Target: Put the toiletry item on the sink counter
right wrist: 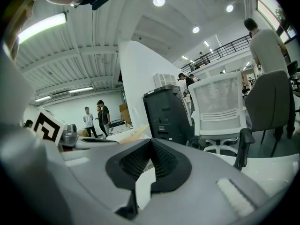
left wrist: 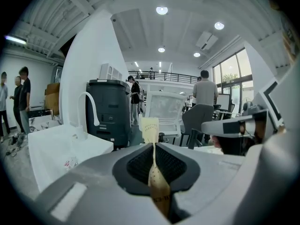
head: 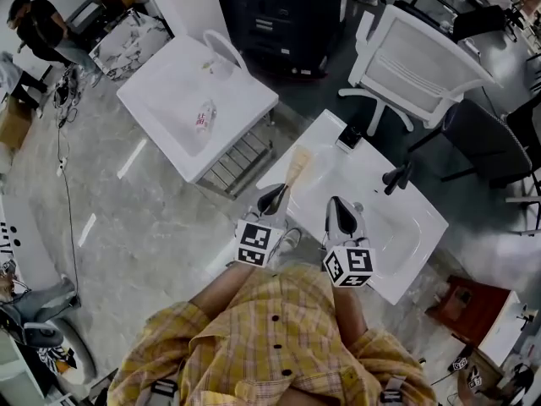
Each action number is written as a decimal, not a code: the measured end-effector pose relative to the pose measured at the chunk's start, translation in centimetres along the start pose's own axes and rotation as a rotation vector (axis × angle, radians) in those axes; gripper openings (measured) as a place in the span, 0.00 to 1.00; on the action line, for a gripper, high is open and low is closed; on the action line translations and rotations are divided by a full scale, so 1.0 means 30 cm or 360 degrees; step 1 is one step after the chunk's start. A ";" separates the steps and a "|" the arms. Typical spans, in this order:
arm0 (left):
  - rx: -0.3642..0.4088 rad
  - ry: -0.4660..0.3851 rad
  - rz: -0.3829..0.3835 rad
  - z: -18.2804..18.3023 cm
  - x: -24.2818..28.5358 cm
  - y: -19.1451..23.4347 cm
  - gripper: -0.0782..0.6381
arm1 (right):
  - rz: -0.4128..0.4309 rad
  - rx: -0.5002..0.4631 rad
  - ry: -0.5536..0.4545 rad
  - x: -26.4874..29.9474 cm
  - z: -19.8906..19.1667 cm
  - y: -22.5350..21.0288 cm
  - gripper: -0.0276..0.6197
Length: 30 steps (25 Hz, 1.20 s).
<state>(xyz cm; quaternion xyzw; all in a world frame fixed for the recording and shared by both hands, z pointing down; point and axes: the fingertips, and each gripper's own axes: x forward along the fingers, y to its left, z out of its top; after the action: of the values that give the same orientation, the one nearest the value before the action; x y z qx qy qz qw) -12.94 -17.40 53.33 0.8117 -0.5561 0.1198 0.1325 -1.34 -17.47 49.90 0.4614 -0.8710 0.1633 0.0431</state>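
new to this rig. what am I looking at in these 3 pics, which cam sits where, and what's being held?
There is no robot arm here. A person in a plaid shirt holds a two-jaw gripper in each hand. The head view comes from a camera on the person's head, looking steeply down. The other two cameras ride on the grippers and look along their jaws.

The left gripper pinches a flat tan tube, whose far end sticks out ahead of the jaws. The right gripper is shut with nothing in it.

Both point over a white sink counter with a black faucet. Further off stands a second sink counter, with a small packet in its basin.
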 end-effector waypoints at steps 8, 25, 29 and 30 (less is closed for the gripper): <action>0.0051 0.0080 -0.0038 -0.018 0.148 0.072 0.13 | -0.0035 0.0080 0.0040 0.052 -0.024 -0.075 0.05; 0.0164 0.0329 -0.0173 -0.198 0.439 0.135 0.13 | -0.0131 0.0129 0.0091 0.117 -0.047 -0.183 0.05; 0.0181 0.0397 -0.0177 -0.249 0.504 0.151 0.13 | -0.0141 0.0137 0.0123 0.128 -0.071 -0.204 0.05; 0.0187 0.0415 -0.0177 -0.262 0.518 0.154 0.13 | -0.0148 0.0144 0.0127 0.130 -0.078 -0.210 0.05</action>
<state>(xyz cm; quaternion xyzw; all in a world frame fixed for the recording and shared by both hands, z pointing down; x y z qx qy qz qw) -12.15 -29.79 66.39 0.8252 -0.4803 0.2489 0.1623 1.40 -23.07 54.52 0.4959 -0.8379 0.2186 0.0645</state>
